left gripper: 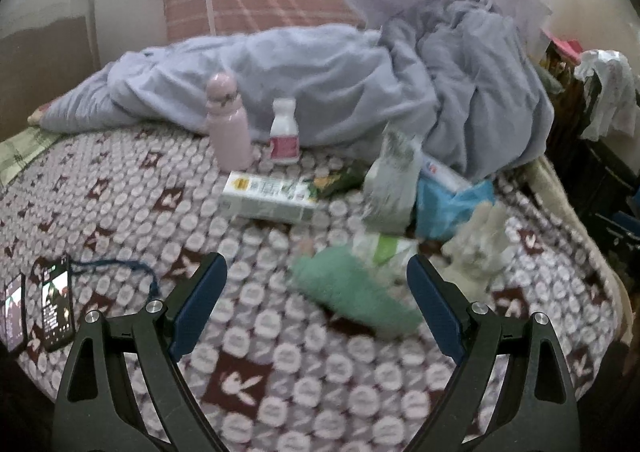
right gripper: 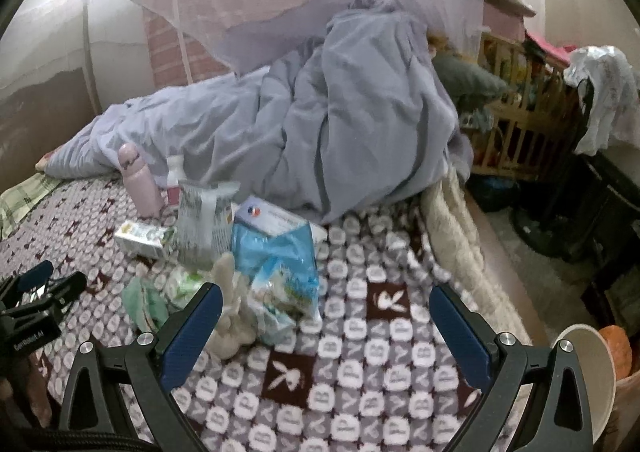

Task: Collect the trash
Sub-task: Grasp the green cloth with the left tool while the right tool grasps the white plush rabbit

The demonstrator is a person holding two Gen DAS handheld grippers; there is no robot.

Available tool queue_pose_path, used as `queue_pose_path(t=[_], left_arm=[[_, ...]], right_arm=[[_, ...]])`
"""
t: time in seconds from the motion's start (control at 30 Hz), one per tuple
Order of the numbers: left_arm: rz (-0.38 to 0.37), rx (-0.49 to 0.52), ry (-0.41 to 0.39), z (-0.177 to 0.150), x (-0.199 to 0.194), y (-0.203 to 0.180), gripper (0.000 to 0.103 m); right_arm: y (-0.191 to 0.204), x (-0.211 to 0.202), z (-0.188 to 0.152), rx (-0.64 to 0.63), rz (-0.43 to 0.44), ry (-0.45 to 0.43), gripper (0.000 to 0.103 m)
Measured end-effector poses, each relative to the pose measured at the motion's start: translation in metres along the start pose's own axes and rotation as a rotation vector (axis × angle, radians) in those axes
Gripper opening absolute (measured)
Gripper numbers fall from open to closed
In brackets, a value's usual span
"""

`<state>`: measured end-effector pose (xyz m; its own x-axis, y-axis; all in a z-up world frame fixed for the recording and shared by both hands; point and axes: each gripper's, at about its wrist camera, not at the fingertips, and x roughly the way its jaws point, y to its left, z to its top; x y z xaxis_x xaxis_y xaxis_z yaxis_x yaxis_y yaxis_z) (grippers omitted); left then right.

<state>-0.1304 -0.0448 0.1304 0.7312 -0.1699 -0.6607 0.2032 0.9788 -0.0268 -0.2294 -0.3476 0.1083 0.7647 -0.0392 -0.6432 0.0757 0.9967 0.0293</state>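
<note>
Patterned bedspread (left gripper: 120,188) covers the bed beneath both my grippers. My left gripper (left gripper: 316,284) is spread wide, empty, above a green cloth (left gripper: 356,296). My right gripper (right gripper: 326,316) is likewise spread, holding nothing, with a cream plush toy (right gripper: 232,316) just beside its left finger. Farther on, the trash lies clustered: a blue plastic bag (right gripper: 272,248), a grey pouch (left gripper: 390,188), a white carton (left gripper: 268,196). Beyond stand a pink bottle (left gripper: 228,124) and a white bottle (left gripper: 285,132), against a rumpled grey blanket (left gripper: 320,72).
</note>
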Motion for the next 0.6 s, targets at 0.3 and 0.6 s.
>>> queue_pose_path(t=[0.3, 0.6], left_arm=[[-0.064, -0.043, 0.117, -0.019, 0.024, 0.017, 0.091], [-0.103, -0.118, 0.177, -0.005, 0.072, -0.002, 0.091]], right_arm=[[0.019, 0.038, -0.024, -0.043, 0.153, 0.119, 0.099], [0.039, 0.082, -0.027, -0.031, 0.265, 0.169, 0.084]])
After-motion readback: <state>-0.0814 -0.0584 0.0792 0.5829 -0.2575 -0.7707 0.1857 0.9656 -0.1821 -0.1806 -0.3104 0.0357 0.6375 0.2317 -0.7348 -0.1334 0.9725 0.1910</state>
